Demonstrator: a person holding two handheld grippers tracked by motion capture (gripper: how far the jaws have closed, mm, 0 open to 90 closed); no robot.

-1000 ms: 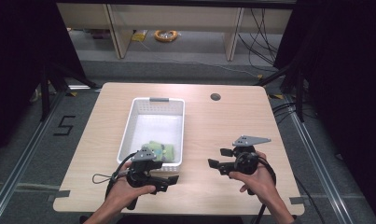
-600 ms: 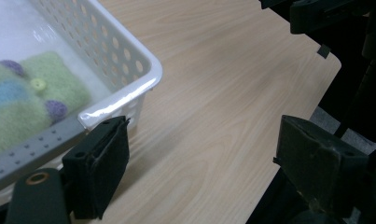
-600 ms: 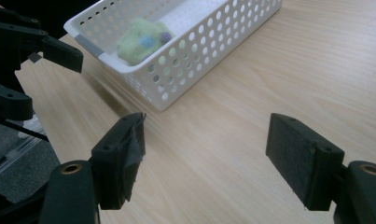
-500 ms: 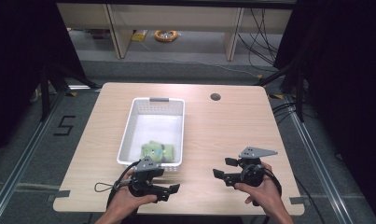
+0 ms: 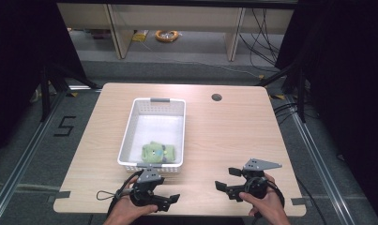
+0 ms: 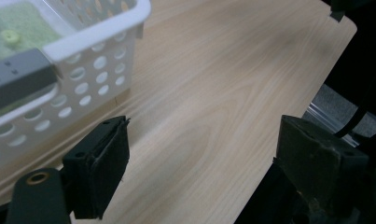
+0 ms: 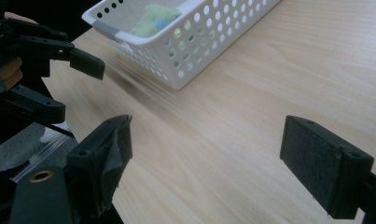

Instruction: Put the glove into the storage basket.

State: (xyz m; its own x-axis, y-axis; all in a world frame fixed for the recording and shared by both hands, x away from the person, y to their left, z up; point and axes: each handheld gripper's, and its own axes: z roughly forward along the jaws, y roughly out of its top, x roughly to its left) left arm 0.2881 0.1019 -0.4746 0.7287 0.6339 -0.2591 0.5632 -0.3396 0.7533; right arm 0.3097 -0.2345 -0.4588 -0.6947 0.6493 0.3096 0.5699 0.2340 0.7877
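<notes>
White perforated plastic basket on the pale wood-grain table, left of centre, with a soft green plush toy lying at its near end, inside the rim. The left gripper rests at the near table edge, just in front of the basket's near wall; the left gripper view shows its black padded jaws spread wide, nothing between them, and the basket corner close at upper left. The right gripper sits near the near-right table edge, well apart from the basket, jaws likewise wide and empty, aimed leftward across bare wood. The toy appears already placed, so the step in hand is judged to be parking both grippers. To do it well: keep the jaws apart, stay low over bare wood, and avoid nudging the light basket, which would probably slide easily.
</notes>
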